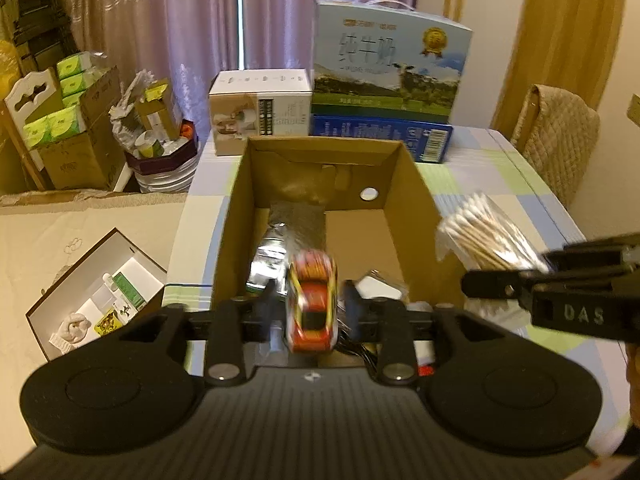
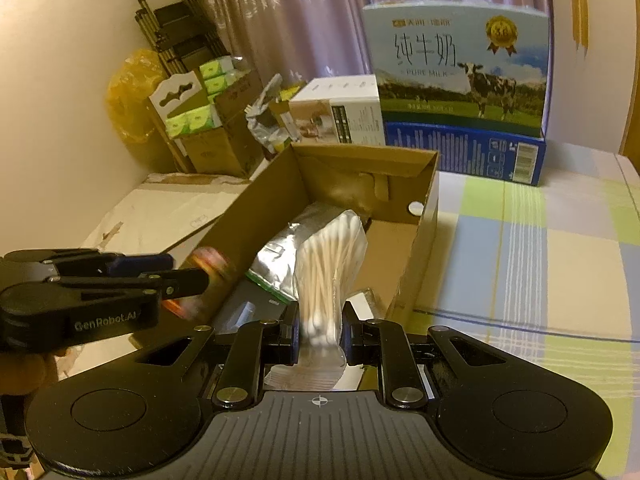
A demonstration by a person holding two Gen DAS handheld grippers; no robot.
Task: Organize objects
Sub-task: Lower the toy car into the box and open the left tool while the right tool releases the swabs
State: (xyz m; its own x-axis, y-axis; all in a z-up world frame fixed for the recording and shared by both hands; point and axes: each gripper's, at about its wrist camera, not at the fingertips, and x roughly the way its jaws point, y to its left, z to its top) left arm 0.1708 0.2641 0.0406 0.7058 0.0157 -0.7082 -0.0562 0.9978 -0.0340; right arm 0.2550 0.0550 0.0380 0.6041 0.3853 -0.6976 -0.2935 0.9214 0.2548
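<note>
i am mid-carry with both hands, bringing two things to the open cardboard box (image 1: 404, 184) on the table (image 2: 540, 264).

my left claw (image 1: 310, 304) is clamped on a small toy car (image 1: 313, 304), orange and red with yellow stripes, its nose pointing toward twelve o'clock. it hangs over the near wall of the box, above what looks like a silver foil pouch (image 1: 268, 256) already lying inside at about eleven o'clock from the car. the car is blurred, so i judge it is moving.

my right claw (image 2: 320, 332) is squeezed on a clear bag of cotton swabs (image 2: 330, 264), pinching the bag near its lower end so the swab heads fan out toward twelve o'clock. in the right wrist view the bag sits over the box interior, above the foil pouch; in the left wrist view it shows at three o'clock, close to the box's right wall.

the step in hand, as i read it, is the drop-off. next i should lower each claw past the rim, keep the two apart so they do not knock, and let go over bare cardboard floor toward one o'clock. the swab bag is soft and may sag or catch on the wall.

the milk carton case (image 2: 460, 64) stands beyond the box at twelve o'clock, well clear.
</note>
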